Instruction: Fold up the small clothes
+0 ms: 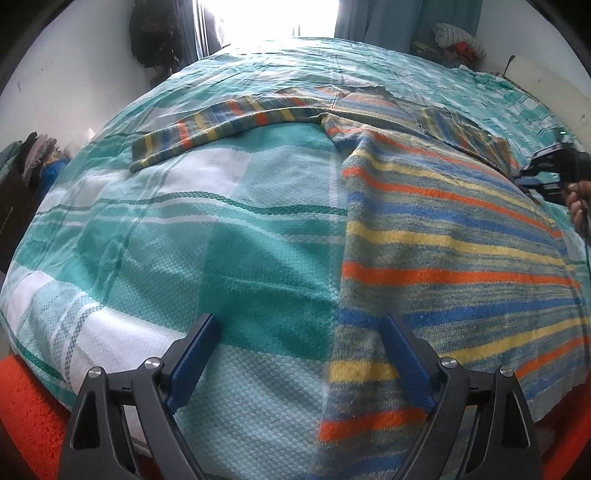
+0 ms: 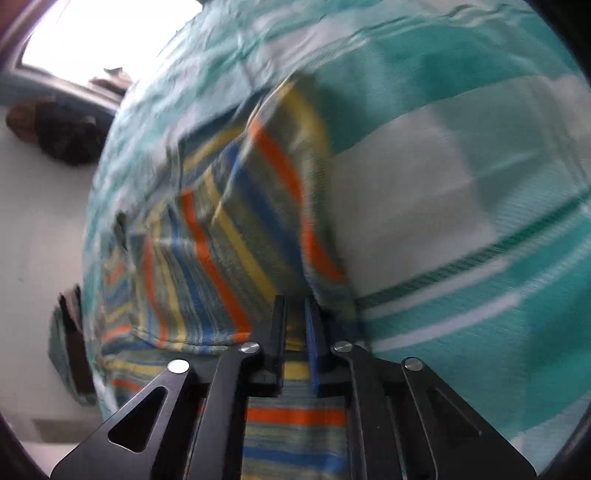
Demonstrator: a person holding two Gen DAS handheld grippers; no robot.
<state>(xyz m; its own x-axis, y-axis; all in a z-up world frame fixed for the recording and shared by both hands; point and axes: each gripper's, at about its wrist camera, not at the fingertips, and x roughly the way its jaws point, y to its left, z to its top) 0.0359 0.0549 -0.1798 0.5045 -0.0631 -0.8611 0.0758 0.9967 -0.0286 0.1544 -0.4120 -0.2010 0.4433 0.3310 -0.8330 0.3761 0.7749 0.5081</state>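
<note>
A small striped sweater (image 1: 443, 229), in orange, yellow, blue and grey, lies on a teal and white checked bedspread (image 1: 184, 240). One sleeve (image 1: 221, 125) stretches out to the left. My left gripper (image 1: 299, 325) is open, low over the sweater's near left hem, with its right finger (image 1: 402, 354) on the cloth. My right gripper (image 2: 294, 306) is shut on the sweater's edge (image 2: 240, 221) and holds it lifted and partly folded over; this view is blurred. The right gripper and the hand holding it also show at the right edge of the left wrist view (image 1: 557, 173).
The bed fills both views. A bright window (image 1: 266, 18) with blue curtains is beyond it. A dark bag (image 1: 155, 33) hangs on the white wall to the left. Piled clothes (image 1: 454, 40) sit at the far right corner, more (image 1: 33, 155) at the left. An orange surface (image 1: 26, 413) lies below the bed's near edge.
</note>
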